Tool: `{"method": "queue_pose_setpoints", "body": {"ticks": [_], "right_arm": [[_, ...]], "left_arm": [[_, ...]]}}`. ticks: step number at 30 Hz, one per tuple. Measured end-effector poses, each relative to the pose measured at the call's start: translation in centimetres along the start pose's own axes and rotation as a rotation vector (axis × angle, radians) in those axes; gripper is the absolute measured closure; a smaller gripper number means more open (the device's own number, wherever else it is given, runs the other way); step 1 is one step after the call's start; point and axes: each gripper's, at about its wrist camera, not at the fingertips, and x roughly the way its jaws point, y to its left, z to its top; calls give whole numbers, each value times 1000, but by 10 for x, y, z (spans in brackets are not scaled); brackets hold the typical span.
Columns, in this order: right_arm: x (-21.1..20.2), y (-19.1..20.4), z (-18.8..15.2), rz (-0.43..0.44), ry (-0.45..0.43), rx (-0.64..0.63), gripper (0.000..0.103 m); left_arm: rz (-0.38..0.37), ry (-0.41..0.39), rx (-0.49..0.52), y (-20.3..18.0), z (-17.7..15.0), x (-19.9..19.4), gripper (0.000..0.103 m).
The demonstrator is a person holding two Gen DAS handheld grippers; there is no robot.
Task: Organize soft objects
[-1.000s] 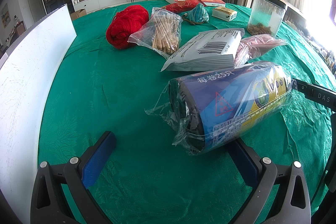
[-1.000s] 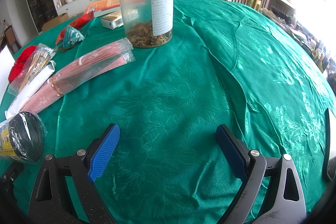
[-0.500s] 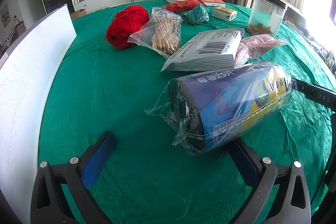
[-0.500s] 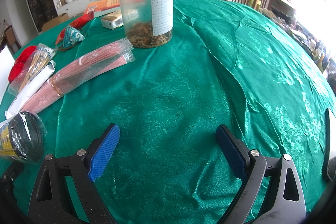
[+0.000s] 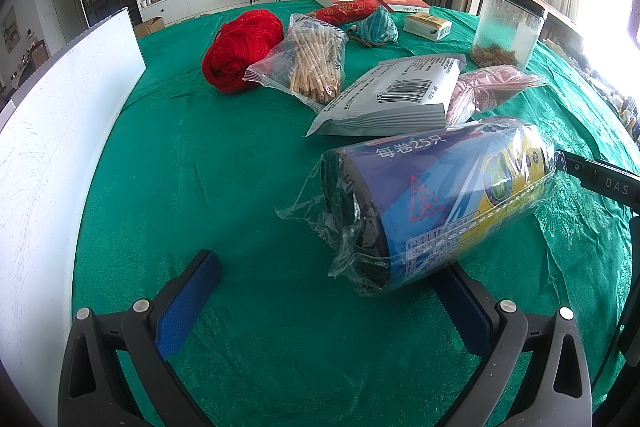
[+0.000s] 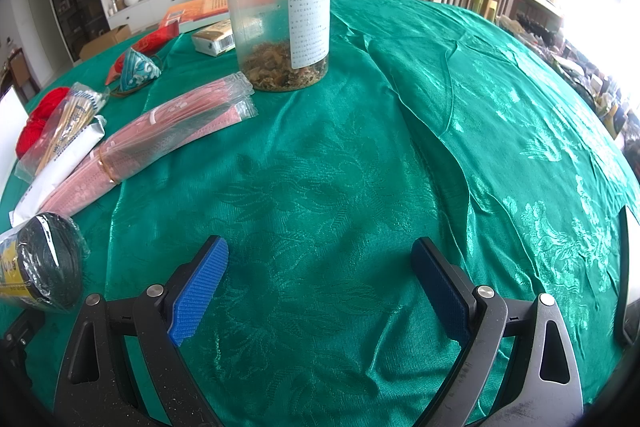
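left wrist view: wide-open left gripper (image 5: 326, 301), wrapped bag roll (image 5: 436, 203) lying just past its right finger.

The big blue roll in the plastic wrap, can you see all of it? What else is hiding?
- Wrapped roll: left wrist view, its underside lies on the tablecloth, and it covers the tip of the left gripper's right finger. In the right wrist view the frame's edge cuts it off.
- Jar: label print too small to read.
- Red yarn: right wrist view, mostly behind the bag of sticks.
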Motion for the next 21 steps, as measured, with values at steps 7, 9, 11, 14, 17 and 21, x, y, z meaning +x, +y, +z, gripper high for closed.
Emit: {"method": "queue_pose_setpoints", "body": {"ticks": [7, 9, 11, 14, 17, 21], "right_arm": [[0, 0, 0, 0, 0, 0, 8], [0, 0, 0, 0, 0, 0, 8], [0, 0, 0, 0, 0, 0, 8], [0, 0, 0, 0, 0, 0, 8], [0, 0, 0, 0, 0, 0, 8], [0, 0, 0, 0, 0, 0, 8]], "left_arm": [[0, 0, 0, 0, 0, 0, 0], [0, 0, 0, 0, 0, 0, 0], [0, 0, 0, 0, 0, 0, 0], [0, 0, 0, 0, 0, 0, 0], [0, 0, 0, 0, 0, 0, 0], [-54, 33, 55, -2, -3, -6, 0]]}}
